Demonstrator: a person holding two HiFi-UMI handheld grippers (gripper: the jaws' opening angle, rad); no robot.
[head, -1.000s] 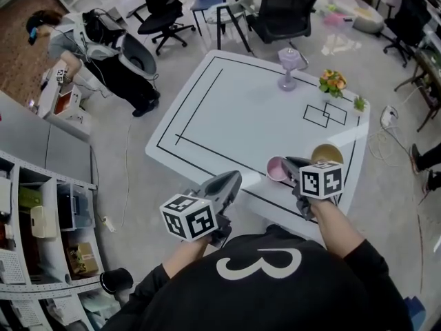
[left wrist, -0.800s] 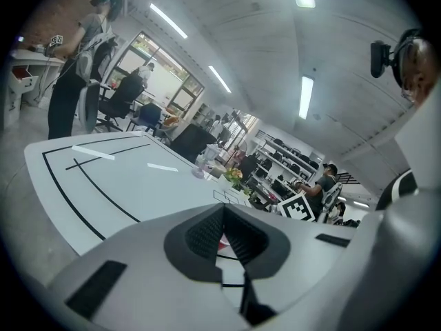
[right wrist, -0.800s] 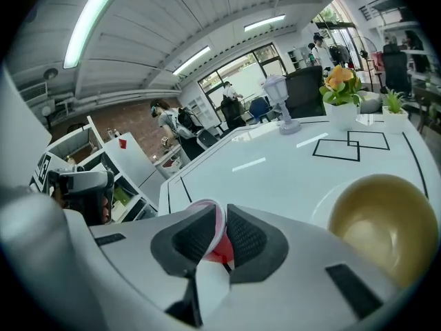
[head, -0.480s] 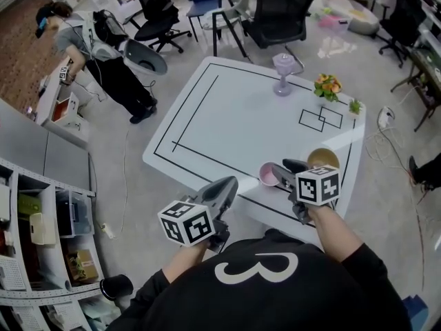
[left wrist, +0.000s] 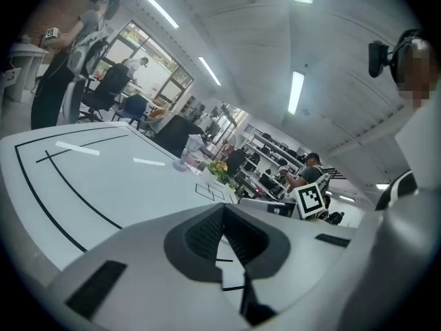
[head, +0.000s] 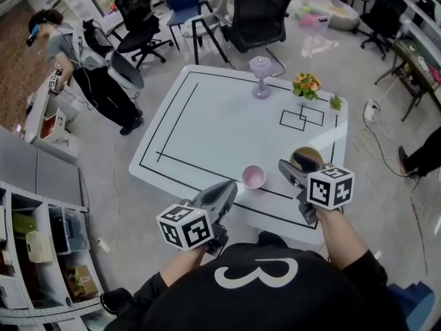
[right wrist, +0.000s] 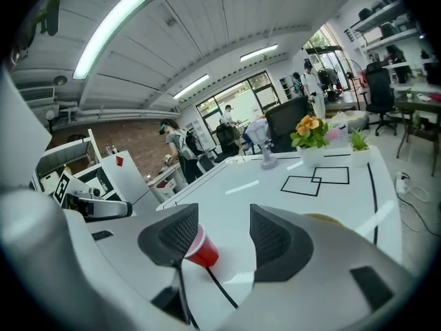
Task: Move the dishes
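While chairs (head: 260, 16) stand beyond white taped table (head: 227, 129) w/ cup (head: 253, 176), R tool (right wrist: 224, 234) just widened, empty; L tool (left wrist: 222, 219) closed.

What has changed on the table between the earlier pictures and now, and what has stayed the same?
The right claw has just been opening: it let go of the pink cup and drew back from it. The cup stands free on the white table. The left claw stays shut; the gold bowl, purple goblet and flowers kept their places.
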